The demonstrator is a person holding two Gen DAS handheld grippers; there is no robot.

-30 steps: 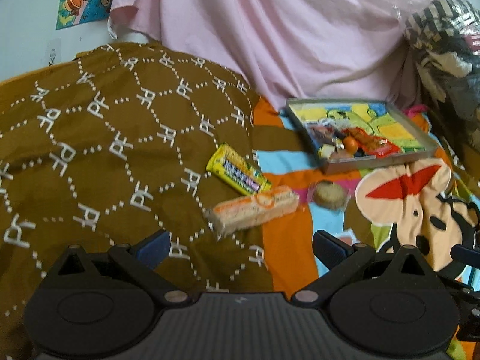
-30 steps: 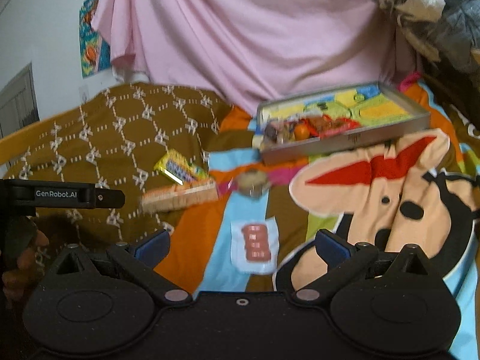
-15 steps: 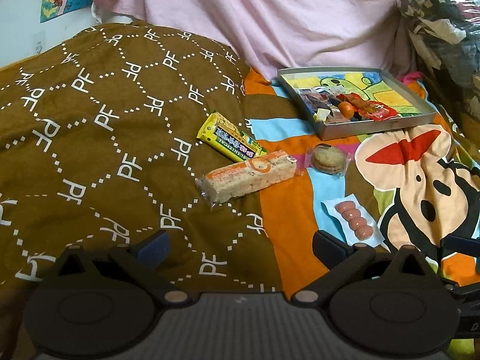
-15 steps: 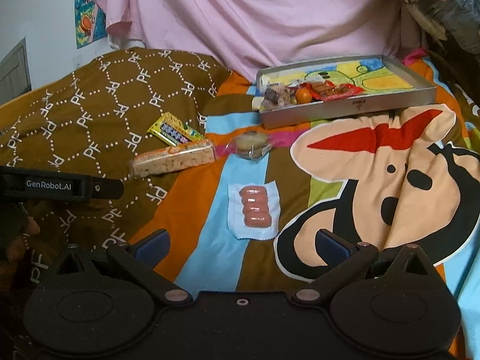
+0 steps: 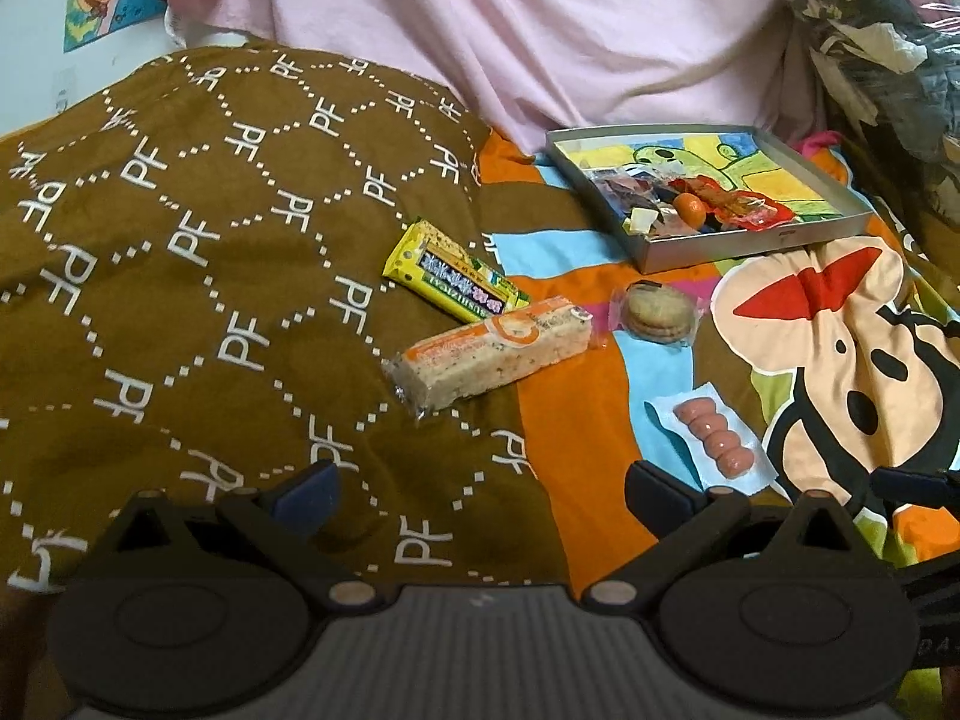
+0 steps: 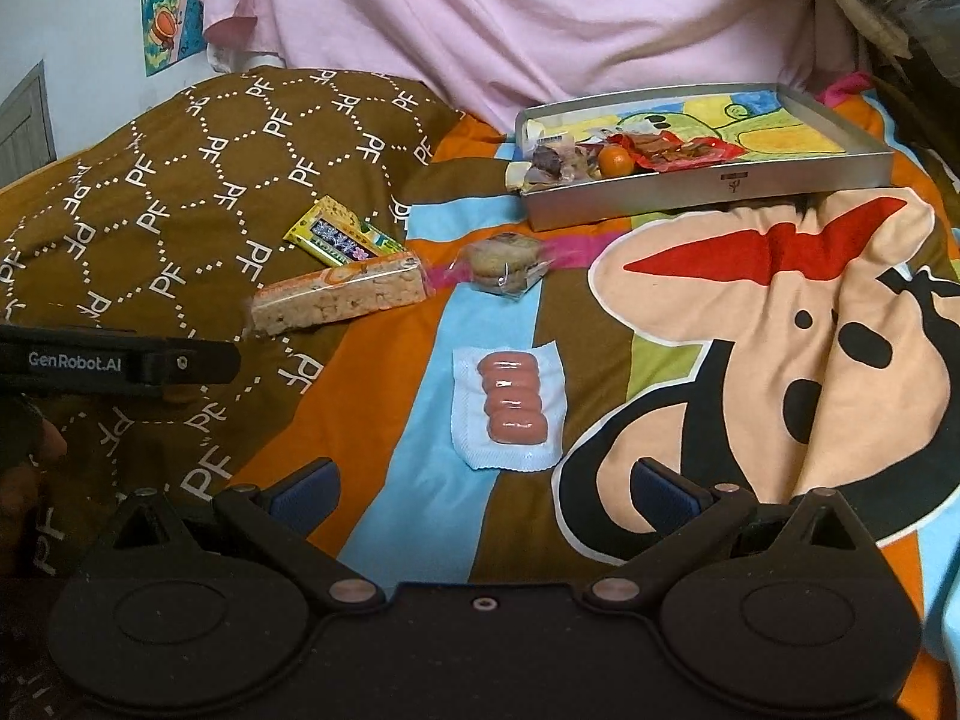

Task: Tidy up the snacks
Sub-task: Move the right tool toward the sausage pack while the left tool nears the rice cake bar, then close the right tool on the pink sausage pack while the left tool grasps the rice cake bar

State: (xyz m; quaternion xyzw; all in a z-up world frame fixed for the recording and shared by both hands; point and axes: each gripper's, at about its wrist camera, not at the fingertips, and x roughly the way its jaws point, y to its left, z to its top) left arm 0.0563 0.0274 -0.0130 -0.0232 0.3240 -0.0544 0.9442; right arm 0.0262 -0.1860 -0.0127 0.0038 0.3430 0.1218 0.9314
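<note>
Four snacks lie loose on the bed: a yellow candy pack [image 5: 453,279] [image 6: 339,237], an orange-wrapped rice bar [image 5: 492,354] [image 6: 339,299], a wrapped cookie [image 5: 657,313] [image 6: 503,263] and a sausage pack [image 5: 714,438] [image 6: 513,408]. A metal tray [image 5: 744,240] [image 6: 708,195] at the back holds several snacks and an orange. My left gripper [image 5: 480,489] hovers open over the brown blanket, short of the rice bar. Just behind the sausage pack, my right gripper [image 6: 483,489] is open and holds nothing.
A brown patterned blanket [image 5: 180,270] covers the left of the bed, a cartoon-print sheet [image 6: 780,330] the right. A pink cloth [image 5: 510,30] hangs behind the tray. Bagged clothes [image 5: 888,48] pile at the back right. The left gripper's body [image 6: 114,360] and a hand show at the right wrist view's left edge.
Both grippers have pulled back and tilted down, so the sausage pack has come into the left wrist view and the snacks sit lower and nearer in both views. No snack has moved.
</note>
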